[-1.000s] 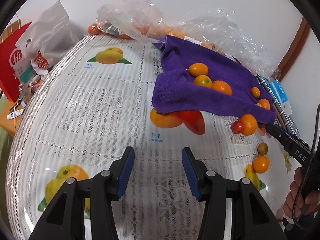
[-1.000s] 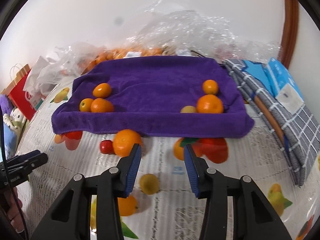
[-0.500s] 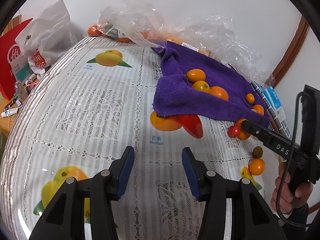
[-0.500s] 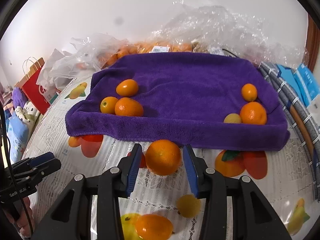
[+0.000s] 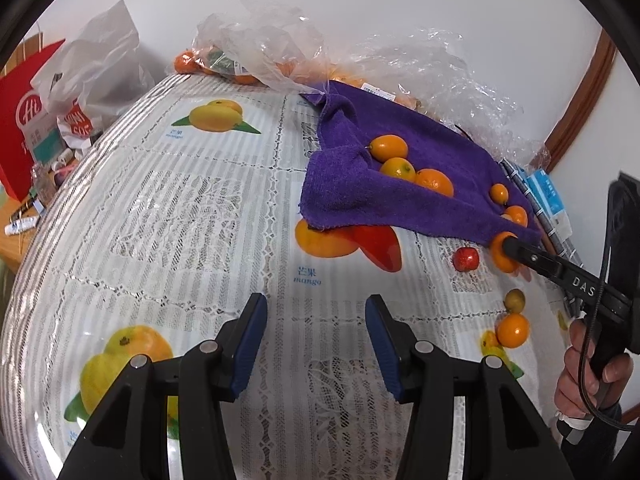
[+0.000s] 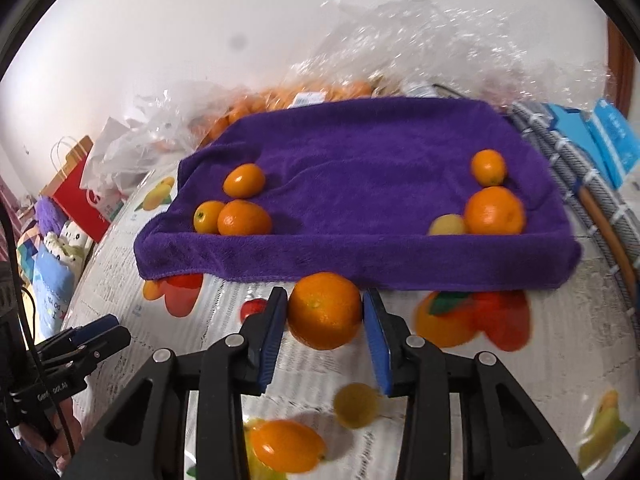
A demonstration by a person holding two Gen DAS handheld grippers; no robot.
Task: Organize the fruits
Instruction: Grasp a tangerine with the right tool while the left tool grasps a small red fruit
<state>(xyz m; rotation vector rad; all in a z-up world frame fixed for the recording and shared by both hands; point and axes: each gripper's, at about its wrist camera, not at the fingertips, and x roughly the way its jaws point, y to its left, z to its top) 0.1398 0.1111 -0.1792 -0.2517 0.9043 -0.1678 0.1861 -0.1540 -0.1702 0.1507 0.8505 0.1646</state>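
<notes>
A purple towel [image 6: 372, 184] lies on the table with three oranges [image 6: 240, 216] at its left and an orange [image 6: 494, 210], a small orange [image 6: 487, 167] and a yellowish fruit [image 6: 447, 225] at its right. My right gripper [image 6: 325, 322] is open, its pads on either side of a large orange [image 6: 325, 316] in front of the towel; it also shows in the left wrist view [image 5: 505, 257]. A small red fruit [image 5: 465, 258], a yellow-green fruit [image 6: 355, 405] and an orange [image 6: 286, 445] lie on the cloth nearby. My left gripper [image 5: 314, 344] is open and empty above the tablecloth.
The table has a white lace cloth [image 5: 192, 216] with printed mangoes. Clear plastic bags with oranges [image 5: 256, 56] lie behind the towel. A red bag [image 5: 24, 120] stands at the far left. A checked cloth and blue packs [image 6: 592, 152] lie right of the towel.
My right gripper has moved forward toward the towel, so the large orange now sits between its pads. The left gripper has stayed open and shifted only slightly.
</notes>
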